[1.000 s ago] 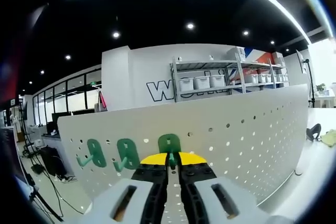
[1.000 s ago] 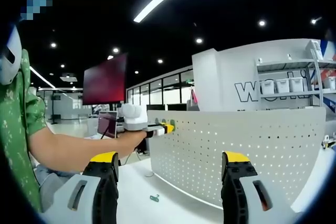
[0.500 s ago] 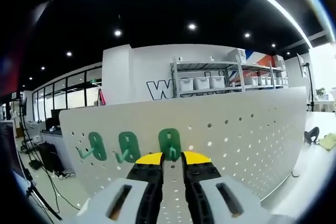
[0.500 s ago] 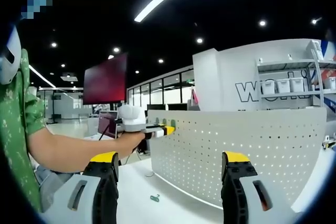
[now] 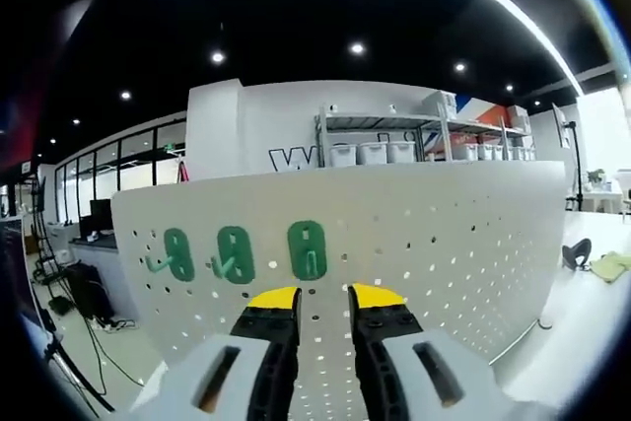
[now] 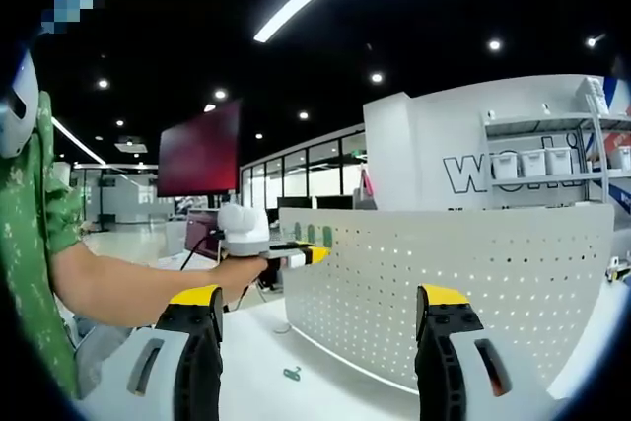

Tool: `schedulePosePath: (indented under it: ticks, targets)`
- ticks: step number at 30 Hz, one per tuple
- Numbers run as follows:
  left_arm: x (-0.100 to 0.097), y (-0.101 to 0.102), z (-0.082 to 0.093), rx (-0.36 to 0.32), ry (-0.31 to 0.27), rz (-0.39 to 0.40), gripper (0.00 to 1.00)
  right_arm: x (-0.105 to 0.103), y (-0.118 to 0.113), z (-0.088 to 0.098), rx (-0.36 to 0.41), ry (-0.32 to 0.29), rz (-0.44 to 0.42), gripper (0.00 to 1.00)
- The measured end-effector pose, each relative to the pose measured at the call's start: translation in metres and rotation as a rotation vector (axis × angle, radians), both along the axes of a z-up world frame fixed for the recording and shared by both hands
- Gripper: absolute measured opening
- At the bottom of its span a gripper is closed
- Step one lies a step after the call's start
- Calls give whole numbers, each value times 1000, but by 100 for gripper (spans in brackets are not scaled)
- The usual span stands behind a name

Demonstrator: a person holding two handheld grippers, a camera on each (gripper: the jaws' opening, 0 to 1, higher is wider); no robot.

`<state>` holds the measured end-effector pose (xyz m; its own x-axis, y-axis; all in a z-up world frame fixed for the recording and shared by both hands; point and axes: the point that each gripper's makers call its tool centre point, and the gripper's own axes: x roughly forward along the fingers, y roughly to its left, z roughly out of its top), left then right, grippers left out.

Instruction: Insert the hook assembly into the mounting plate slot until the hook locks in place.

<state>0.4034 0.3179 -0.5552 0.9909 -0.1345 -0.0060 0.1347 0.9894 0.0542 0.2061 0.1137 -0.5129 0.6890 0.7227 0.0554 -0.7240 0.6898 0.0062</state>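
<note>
Our left gripper (image 5: 315,301) is released below the hook (image 5: 308,249), frame center; we back straight off the pegboard (image 5: 454,234).

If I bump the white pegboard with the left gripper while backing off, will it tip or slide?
Probably it would flex more than tip: the pegboard is a thin perforated sheet, curved, standing on edge on the table. The curve likely steadies it. It looks light, so a firm push might slide it. The left gripper is open, clear of the nearest green hook.
</note>
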Motion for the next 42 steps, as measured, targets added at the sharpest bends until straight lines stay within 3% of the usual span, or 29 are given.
schedulePosePath:
  ticks: [17,42]
  targets:
    - [-34,-3,-31,8,74,-86,34,-3,6,-5,-8,9,12,82]
    - [-108,3,-76,11,166,-126,34,-10,13,-15,-21,34,26,82]
